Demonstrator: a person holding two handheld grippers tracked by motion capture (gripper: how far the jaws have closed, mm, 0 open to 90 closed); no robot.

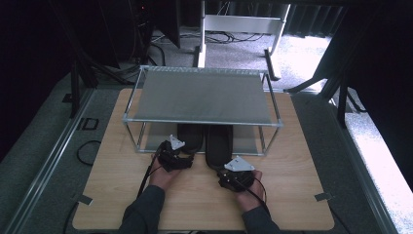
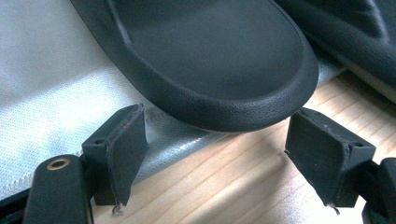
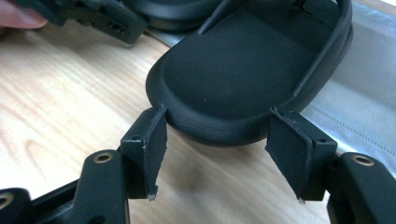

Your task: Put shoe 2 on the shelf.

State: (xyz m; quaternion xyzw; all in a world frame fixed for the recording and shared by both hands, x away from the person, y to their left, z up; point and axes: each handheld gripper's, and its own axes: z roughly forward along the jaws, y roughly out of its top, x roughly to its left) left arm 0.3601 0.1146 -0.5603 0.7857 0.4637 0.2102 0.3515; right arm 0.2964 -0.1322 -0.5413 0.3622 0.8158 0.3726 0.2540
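Two black slippers lie side by side on the rack's lower grey shelf (image 1: 248, 144), heels poking out over the wooden table. In the high view my left gripper (image 1: 186, 155) sits at the heel of the left slipper (image 1: 190, 136), and my right gripper (image 1: 225, 170) at the heel of the right slipper (image 1: 219, 144). In the left gripper view the jaws of the left gripper (image 2: 224, 149) stand open, with the slipper heel (image 2: 210, 60) just ahead of the pads. The right gripper (image 3: 224, 144) is open too, and the rounded heel (image 3: 233, 79) reaches just between its fingertips, with no squeeze visible.
The rack's upper grey shelf (image 1: 202, 97) overhangs the slippers, with metal posts at its corners. Bare wooden tabletop (image 1: 292, 195) spreads right and left of my hands. In the right gripper view the left gripper (image 3: 93, 18) lies close at the upper left.
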